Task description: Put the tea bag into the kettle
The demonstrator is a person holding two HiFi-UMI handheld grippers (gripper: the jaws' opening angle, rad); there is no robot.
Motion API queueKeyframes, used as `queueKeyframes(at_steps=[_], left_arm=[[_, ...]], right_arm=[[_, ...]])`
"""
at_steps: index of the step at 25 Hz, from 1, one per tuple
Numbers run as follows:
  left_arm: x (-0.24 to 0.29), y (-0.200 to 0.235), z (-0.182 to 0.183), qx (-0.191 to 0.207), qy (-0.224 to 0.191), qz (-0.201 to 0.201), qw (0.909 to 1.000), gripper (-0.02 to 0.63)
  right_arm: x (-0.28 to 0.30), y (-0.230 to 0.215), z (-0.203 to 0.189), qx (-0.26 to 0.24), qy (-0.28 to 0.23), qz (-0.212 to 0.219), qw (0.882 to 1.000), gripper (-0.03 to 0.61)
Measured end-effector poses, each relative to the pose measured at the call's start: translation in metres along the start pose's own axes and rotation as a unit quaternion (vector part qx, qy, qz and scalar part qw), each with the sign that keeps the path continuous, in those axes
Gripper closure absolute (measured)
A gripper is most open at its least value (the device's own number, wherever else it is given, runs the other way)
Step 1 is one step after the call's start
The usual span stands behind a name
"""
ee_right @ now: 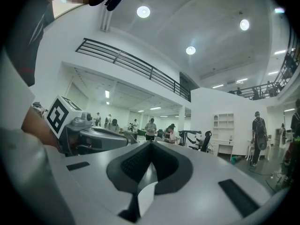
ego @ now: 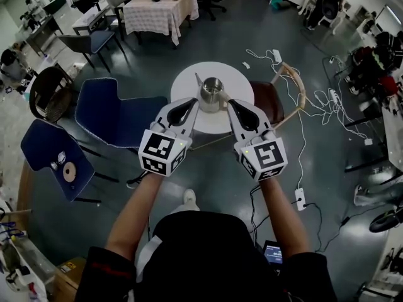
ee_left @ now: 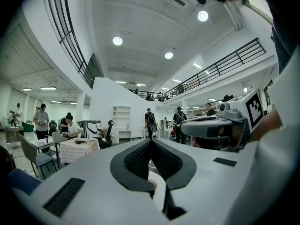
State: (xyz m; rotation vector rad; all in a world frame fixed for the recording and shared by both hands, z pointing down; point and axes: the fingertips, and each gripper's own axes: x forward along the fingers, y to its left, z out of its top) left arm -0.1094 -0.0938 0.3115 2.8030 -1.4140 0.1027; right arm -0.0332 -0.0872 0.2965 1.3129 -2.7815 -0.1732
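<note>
A steel kettle (ego: pixel 212 94) with no lid on stands on a small round white table (ego: pixel 236 83) in the head view. No tea bag shows in any view. My left gripper (ego: pixel 194 102) is held just left of the kettle and my right gripper (ego: pixel 230 103) just right of it, both above the table's near edge. Both are shut with nothing between the jaws. The left gripper view looks level across the hall past the shut left gripper (ee_left: pixel 151 141). The right gripper view does the same past the shut right gripper (ee_right: pixel 151 143). Neither shows the kettle.
Two blue chairs (ego: pixel 115 113) (ego: pixel 54 153) stand left of the table and a wooden chair (ego: pixel 281 98) at its right. White cables (ego: pixel 315 99) and a power strip (ego: pixel 300 198) lie on the floor. A cloth-covered table (ego: pixel 160 8) stands farther back. People stand in the hall.
</note>
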Motion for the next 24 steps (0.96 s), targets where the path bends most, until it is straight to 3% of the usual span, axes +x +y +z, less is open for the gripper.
queueKeyframes(at_steps=[24], left_arm=[[-0.035,-0.094,0.011,0.012,-0.001,0.015,0.9998,0.598]], right_arm=[[-0.099,0.001,0.006,0.004,-0.010,0.004,1.000,0.561]])
